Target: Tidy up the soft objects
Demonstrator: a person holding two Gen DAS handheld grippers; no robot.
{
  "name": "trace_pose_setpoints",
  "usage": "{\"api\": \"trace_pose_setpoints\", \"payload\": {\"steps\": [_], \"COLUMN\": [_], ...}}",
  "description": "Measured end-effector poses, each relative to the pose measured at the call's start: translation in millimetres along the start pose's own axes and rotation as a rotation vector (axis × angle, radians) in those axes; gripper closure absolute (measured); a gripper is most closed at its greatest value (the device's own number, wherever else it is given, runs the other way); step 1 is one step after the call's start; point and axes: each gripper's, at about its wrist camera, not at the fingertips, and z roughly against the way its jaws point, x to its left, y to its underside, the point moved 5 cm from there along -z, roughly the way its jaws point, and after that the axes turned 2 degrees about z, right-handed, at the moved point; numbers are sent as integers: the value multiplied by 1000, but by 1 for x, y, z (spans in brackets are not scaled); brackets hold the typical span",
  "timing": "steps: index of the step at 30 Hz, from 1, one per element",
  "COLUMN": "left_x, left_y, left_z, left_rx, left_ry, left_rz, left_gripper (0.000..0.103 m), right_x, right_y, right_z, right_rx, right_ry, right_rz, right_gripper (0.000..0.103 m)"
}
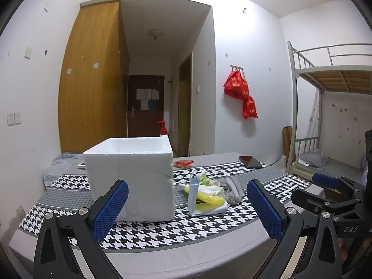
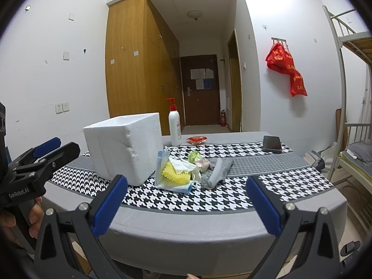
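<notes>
Black gripper frames, blue textured fingers (image 1: 111,209), silver screws, "GenRobot.AI" lettering

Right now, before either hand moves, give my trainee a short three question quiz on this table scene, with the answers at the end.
1. True or false: the white foam box stands to the left of the pile of soft things.
2. Multiple choice: what stands just behind the box? A) a kettle B) a pump bottle with a red top C) a lamp
3. Fill in: the fingers of the left gripper and the right gripper are both ____ and hold nothing.

Key: 1 true; 2 B; 3 open.
</notes>
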Motion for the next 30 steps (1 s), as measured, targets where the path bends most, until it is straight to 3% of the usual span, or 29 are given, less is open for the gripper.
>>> {"api": "trace_pose_setpoints", "payload": {"steps": [30], "left_x": [0], "left_y": [2], "left_z": [-17], "left_rx": [36], "left_ry": [4], "left_rz": [3], "left_gripper": [1], "right_x": [-2], "right_y": [-1], "right_z": [-6], "right_rx": [12], "right_ry": [4], "right_rz": [-5], "right_gripper": [0]}}
